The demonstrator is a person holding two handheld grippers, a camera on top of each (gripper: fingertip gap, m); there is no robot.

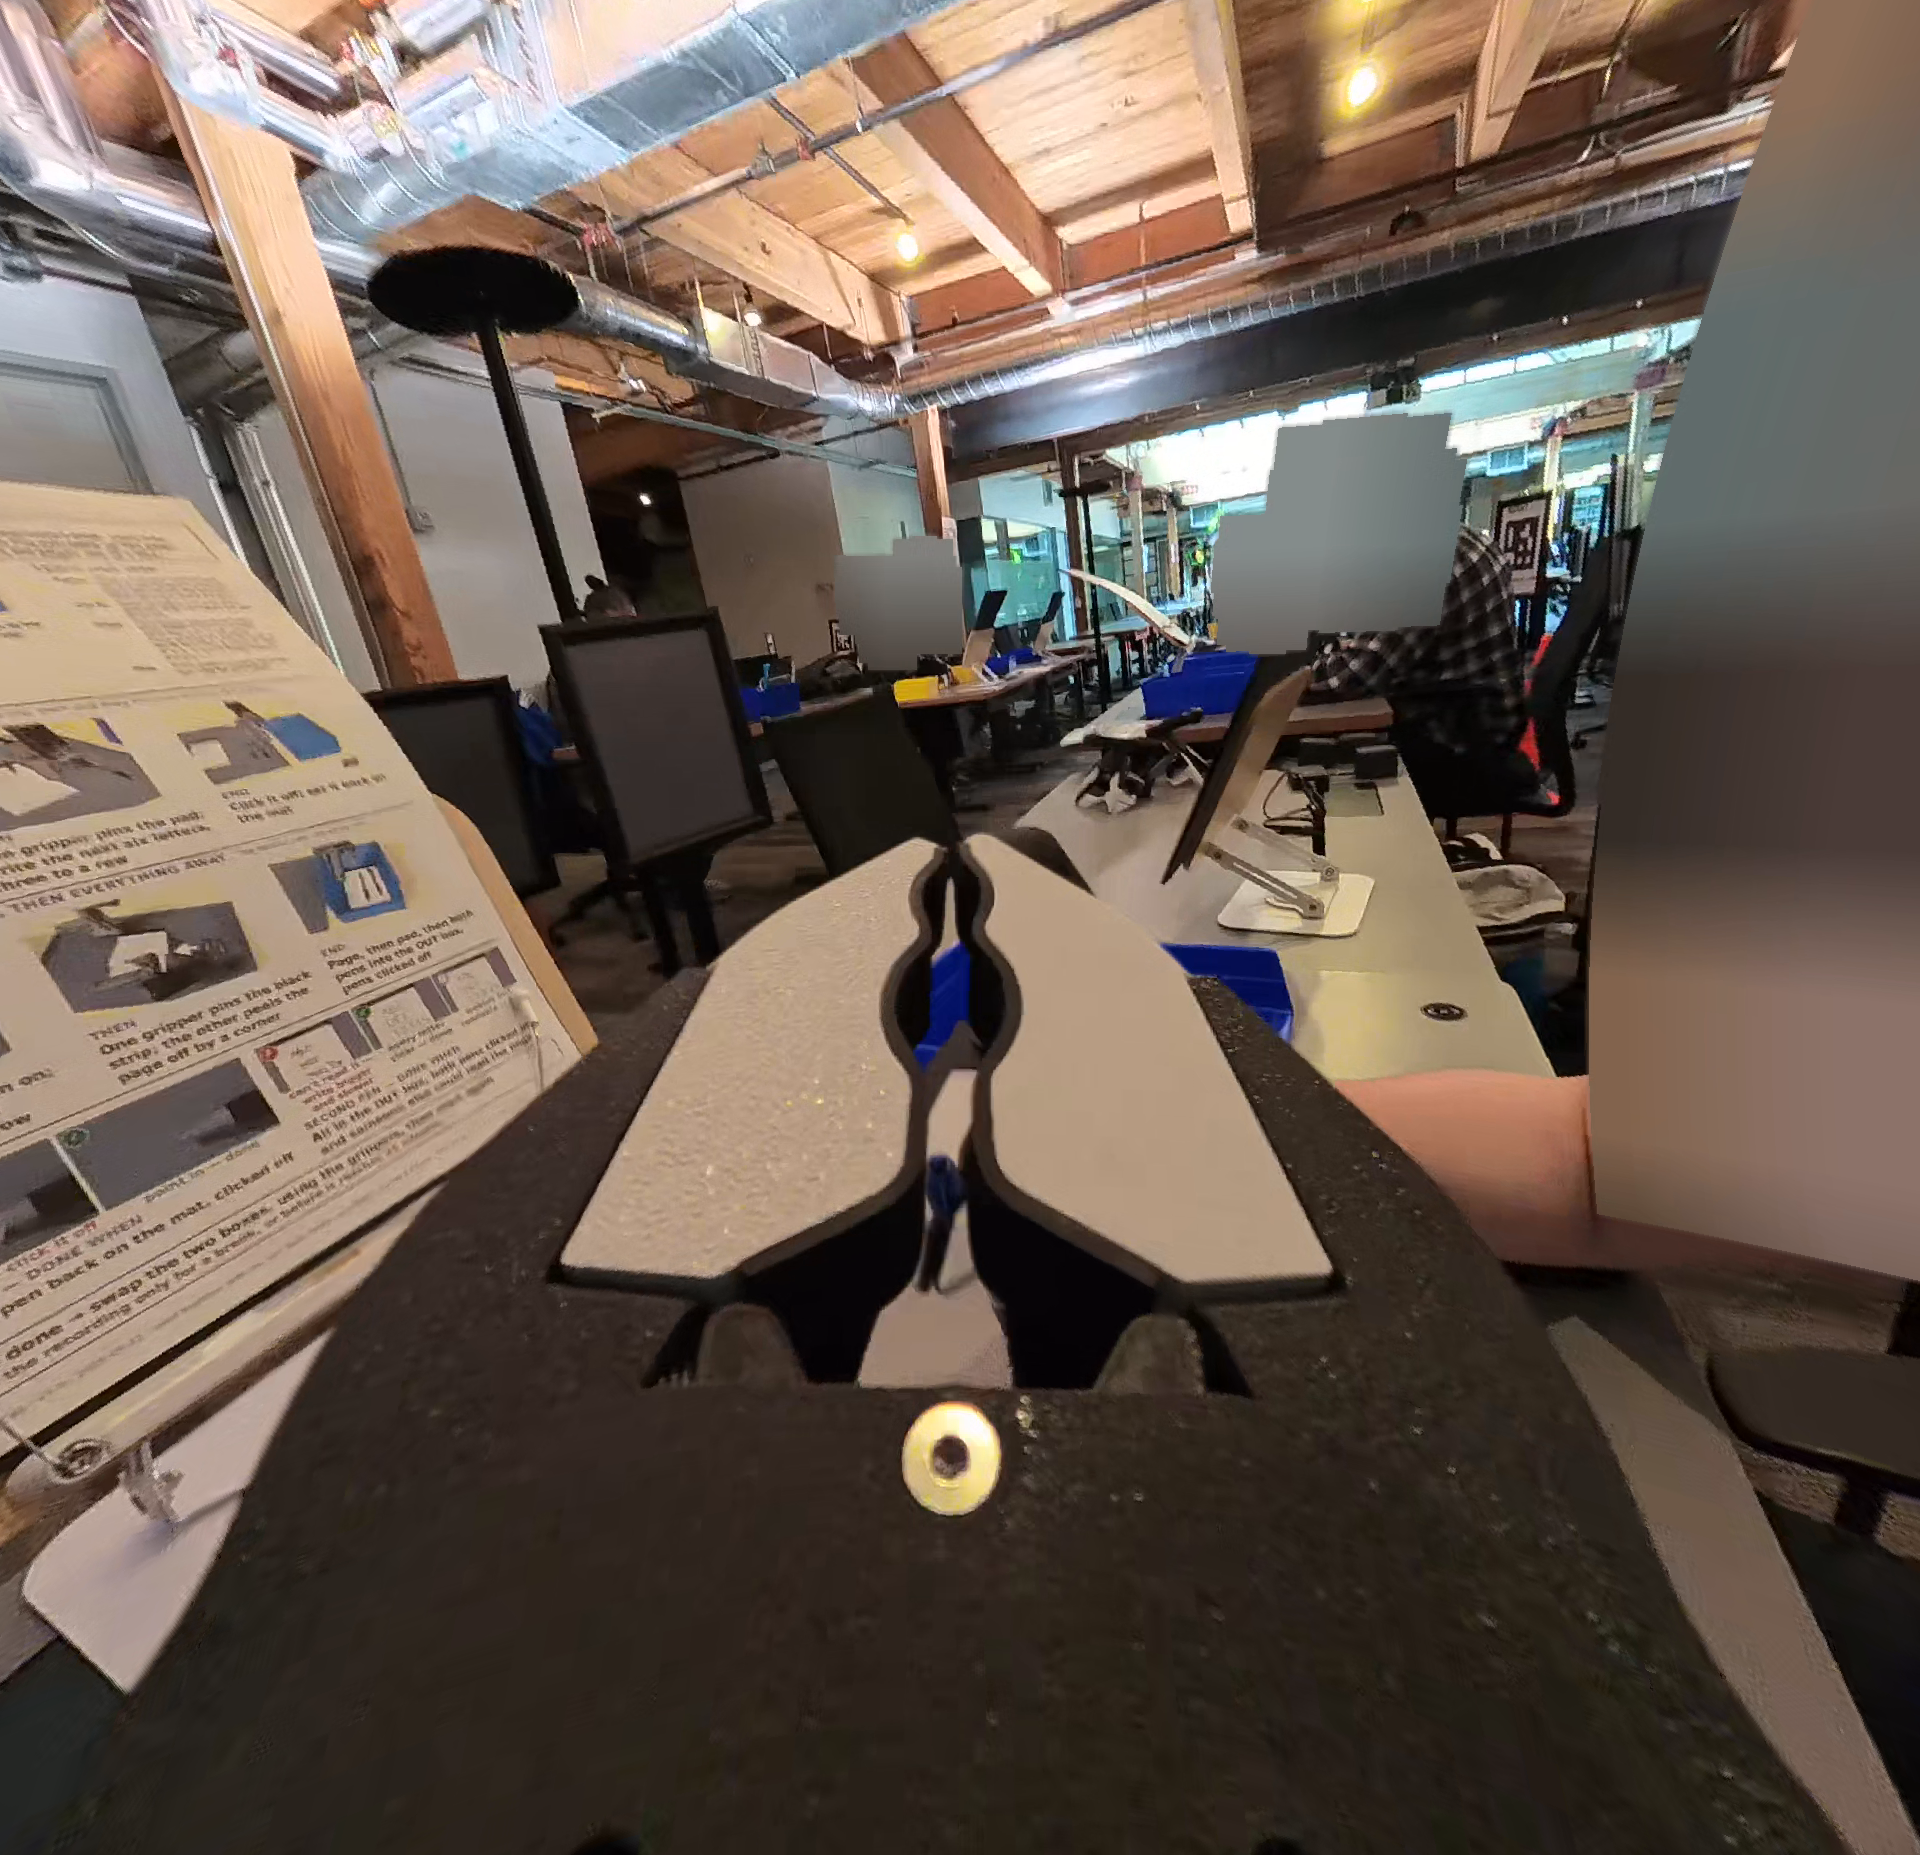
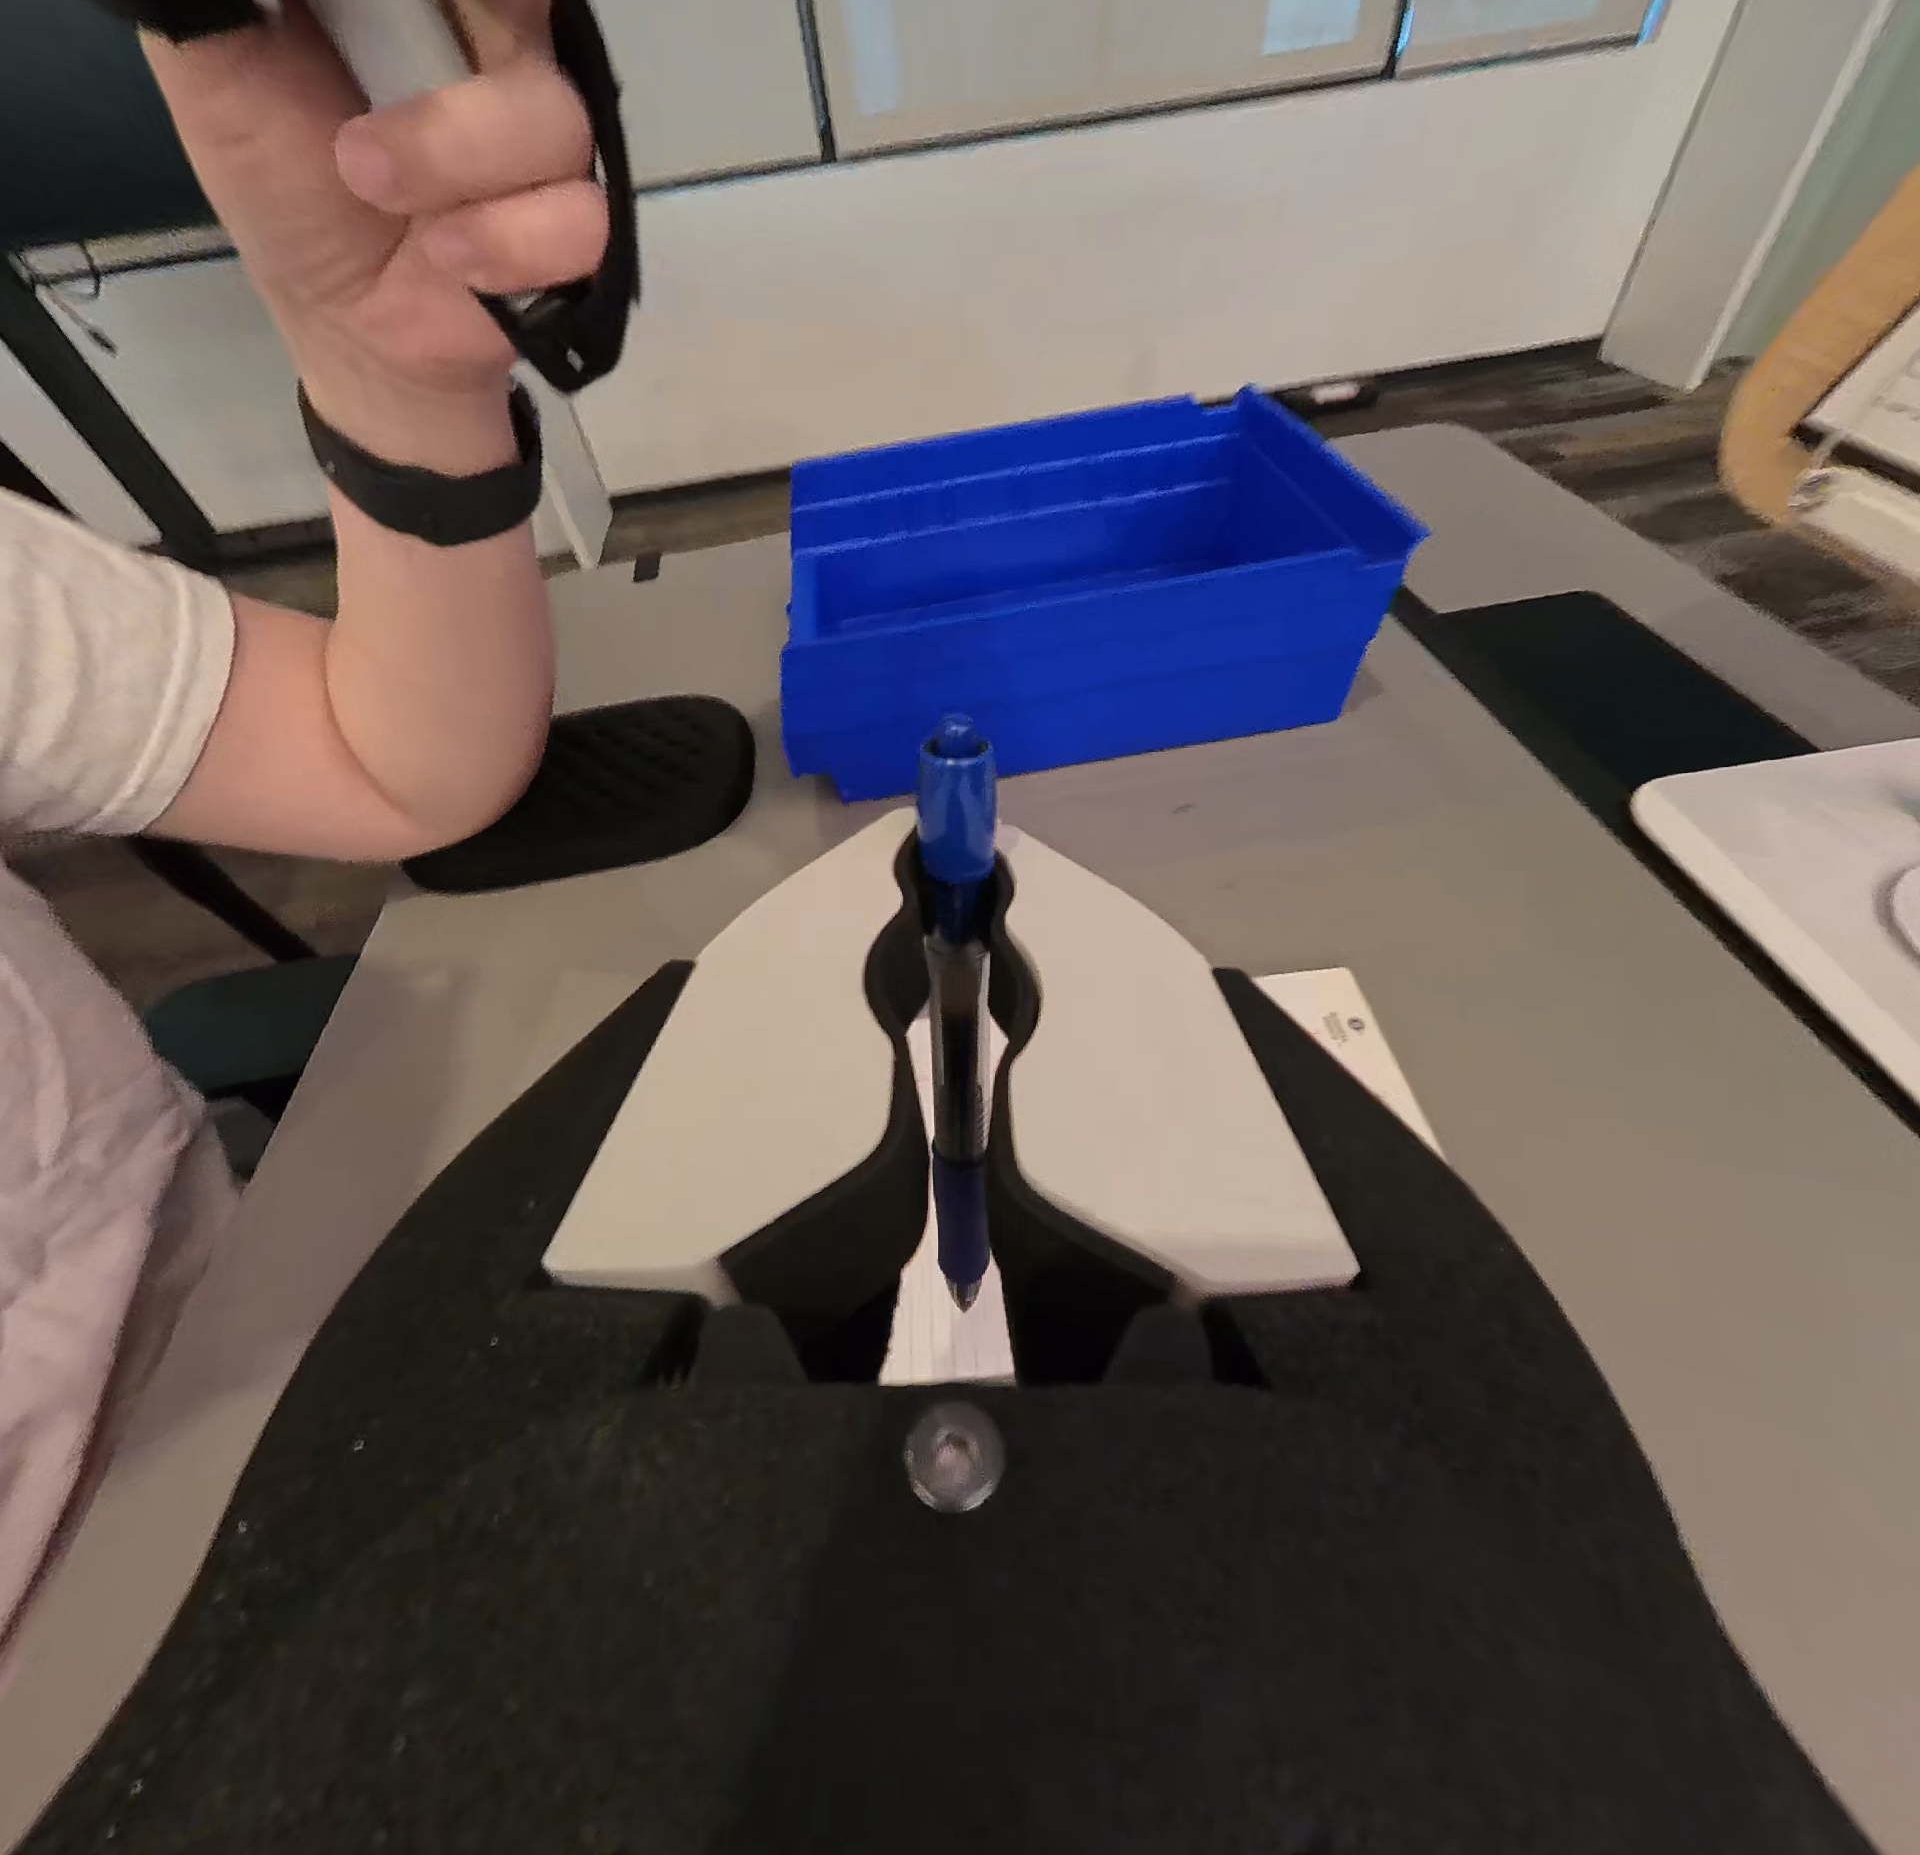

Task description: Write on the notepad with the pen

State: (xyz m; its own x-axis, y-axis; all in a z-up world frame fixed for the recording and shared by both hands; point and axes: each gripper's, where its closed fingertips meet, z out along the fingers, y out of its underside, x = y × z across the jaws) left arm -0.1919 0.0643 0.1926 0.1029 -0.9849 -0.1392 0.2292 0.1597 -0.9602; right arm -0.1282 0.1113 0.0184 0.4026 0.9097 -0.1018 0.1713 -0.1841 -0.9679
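Note:
My right gripper [image 2: 956, 844] is shut on a blue pen [image 2: 954, 1026]. The pen stands nearly upright between the fingers, clicker end up. Its tip [image 2: 961, 1304] is at or just above the white lined notepad [image 2: 1340, 1047], which lies on the grey table under the gripper and is mostly hidden by it. My left gripper [image 1: 956, 865] is raised off the table and points level across the room, its fingers shut together with nothing clearly held. A small blue piece [image 1: 940, 1187] shows through the gap lower down; I cannot tell what it is.
An empty blue bin [image 2: 1091, 600] stands on the table beyond the notepad and also shows in the left wrist view [image 1: 1236, 974]. A person's hand [image 2: 416, 195] holds the left gripper's handle at upper left. An instruction sheet on a stand [image 1: 208, 922] is at left. A white board [image 2: 1787, 870] lies at right. Some 20 centimetres of space lies between my two pairs of fingers.

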